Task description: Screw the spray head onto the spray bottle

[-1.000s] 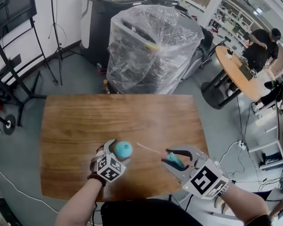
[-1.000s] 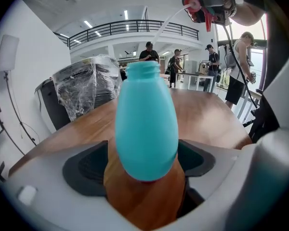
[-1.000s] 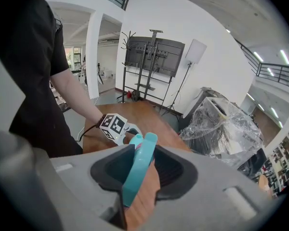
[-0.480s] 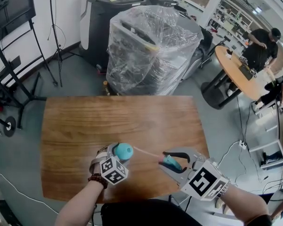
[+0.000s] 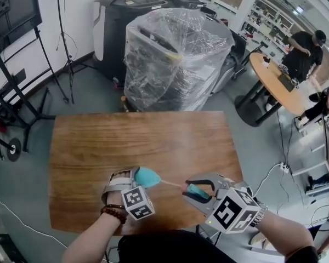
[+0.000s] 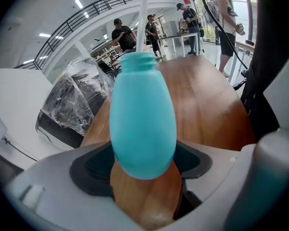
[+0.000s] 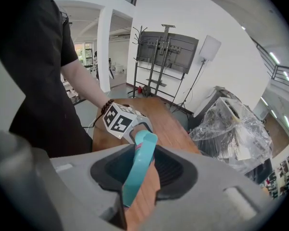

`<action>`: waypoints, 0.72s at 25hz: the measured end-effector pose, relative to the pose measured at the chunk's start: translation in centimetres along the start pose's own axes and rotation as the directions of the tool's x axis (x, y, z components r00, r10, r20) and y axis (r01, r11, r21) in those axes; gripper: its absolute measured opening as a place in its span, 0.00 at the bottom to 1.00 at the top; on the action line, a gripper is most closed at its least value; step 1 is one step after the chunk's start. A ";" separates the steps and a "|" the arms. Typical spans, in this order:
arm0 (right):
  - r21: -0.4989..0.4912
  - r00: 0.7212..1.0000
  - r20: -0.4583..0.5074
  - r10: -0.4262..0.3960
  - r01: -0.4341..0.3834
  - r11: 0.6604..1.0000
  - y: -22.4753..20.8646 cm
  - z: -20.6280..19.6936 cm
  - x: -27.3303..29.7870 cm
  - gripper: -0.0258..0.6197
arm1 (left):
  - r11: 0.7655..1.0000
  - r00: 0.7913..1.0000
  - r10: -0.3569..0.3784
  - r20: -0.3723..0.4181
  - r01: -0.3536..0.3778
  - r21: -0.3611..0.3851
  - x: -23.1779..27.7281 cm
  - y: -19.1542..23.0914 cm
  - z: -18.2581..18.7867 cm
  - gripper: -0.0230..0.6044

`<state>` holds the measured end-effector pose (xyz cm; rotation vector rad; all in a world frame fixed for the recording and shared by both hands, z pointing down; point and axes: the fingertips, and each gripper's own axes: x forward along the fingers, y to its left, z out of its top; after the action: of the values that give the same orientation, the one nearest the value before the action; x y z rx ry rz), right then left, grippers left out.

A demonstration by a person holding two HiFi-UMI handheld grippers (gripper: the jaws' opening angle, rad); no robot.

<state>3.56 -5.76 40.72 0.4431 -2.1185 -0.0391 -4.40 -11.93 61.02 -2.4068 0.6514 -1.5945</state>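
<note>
So, the wooden table [image 5: 126, 136] leaves a wide stretch of wood open toward its far edge; everything's happening near the front edge. The left gripper [image 5: 134, 177] has just squeezed in on the teal, egg-shaped bottle [image 5: 147, 176], tilted above the table. The right gripper [image 5: 200, 188] clamps the teal spray head [image 5: 196, 192], its thin tube [image 5: 170, 183] reaching the bottle's neck.

No word, number, brand or sign can be read anywhere. The only print is the black-and-white square pattern on the marker cube [image 5: 136, 203] of the left claw [image 5: 138, 175] and on that of the right claw [image 5: 197, 189]. Neither pattern carries letters.
</note>
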 end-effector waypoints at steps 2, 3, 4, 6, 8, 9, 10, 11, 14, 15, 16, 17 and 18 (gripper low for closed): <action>-0.050 1.000 -0.017 0.005 -0.005 0.999 0.3 -0.2 0.3 0.23 | 0.999 1.000 0.000 -0.011 0.000 0.040 -0.8 -0.2 0.7 0.69; -0.081 1.000 -0.024 0.008 -0.009 0.997 0.5 -0.4 0.6 0.23 | 0.998 1.000 -0.003 -0.012 0.004 0.058 -1.3 -0.4 1.2 0.69; -0.112 0.999 -0.030 0.012 -0.015 0.994 0.8 -0.5 0.8 0.23 | 0.997 1.000 -0.007 -0.011 0.008 0.075 -1.8 -0.6 1.9 0.69; -0.167 0.999 -0.037 0.025 -0.031 0.985 1.4 -0.8 1.2 0.23 | 0.994 1.000 -0.015 -0.006 0.015 0.107 -2.6 -1.1 3.2 0.68; -0.214 0.998 -0.045 0.033 -0.042 0.976 1.8 -1.2 1.6 0.23 | 0.991 1.000 -0.023 -0.001 0.023 0.134 -3.4 -1.6 4.6 0.68; -0.233 0.998 -0.051 0.032 -0.043 0.971 2.0 -1.5 1.8 0.23 | 0.989 1.000 -0.028 0.000 0.028 0.145 -3.7 -1.8 5.1 0.68; -0.250 0.998 -0.058 0.029 -0.043 0.967 2.1 -1.7 1.8 0.23 | 0.988 0.999 -0.034 0.000 0.033 0.154 -4.0 -2.1 5.6 0.68; -0.265 0.998 -0.063 0.025 -0.041 0.963 2.1 -1.9 1.9 0.23 | 0.986 0.999 -0.040 -0.002 0.040 0.161 -4.3 -2.3 6.0 0.68; -0.294 0.997 -0.070 0.024 -0.043 0.955 2.4 -2.1 1.8 0.23 | 0.983 0.998 -0.059 -0.012 0.060 0.176 -4.9 -2.9 6.7 0.68; -0.297 0.997 -0.068 0.028 -0.047 0.954 2.5 -2.1 1.8 0.23 | 0.982 0.998 -0.063 -0.014 0.064 0.180 -5.0 -3.0 6.9 0.68; -0.299 0.997 -0.066 0.032 -0.051 0.953 2.6 -2.1 1.8 0.23 | 0.981 0.998 -0.065 -0.014 0.067 0.184 -5.1 -3.1 7.1 0.68; -0.301 0.997 -0.064 0.035 -0.053 0.952 2.6 -2.1 1.7 0.23 | 0.980 0.998 -0.065 -0.012 0.066 0.187 -5.1 -3.1 7.3 0.68; -0.304 0.997 -0.064 0.038 -0.055 0.951 2.7 -2.2 1.7 0.23 | 0.980 0.998 -0.065 -0.007 0.065 0.190 -5.3 -3.2 7.5 0.68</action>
<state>3.69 -3.50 43.83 0.2067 -2.0207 -0.3194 1.52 -7.36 54.83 -2.3096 0.4039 -1.6028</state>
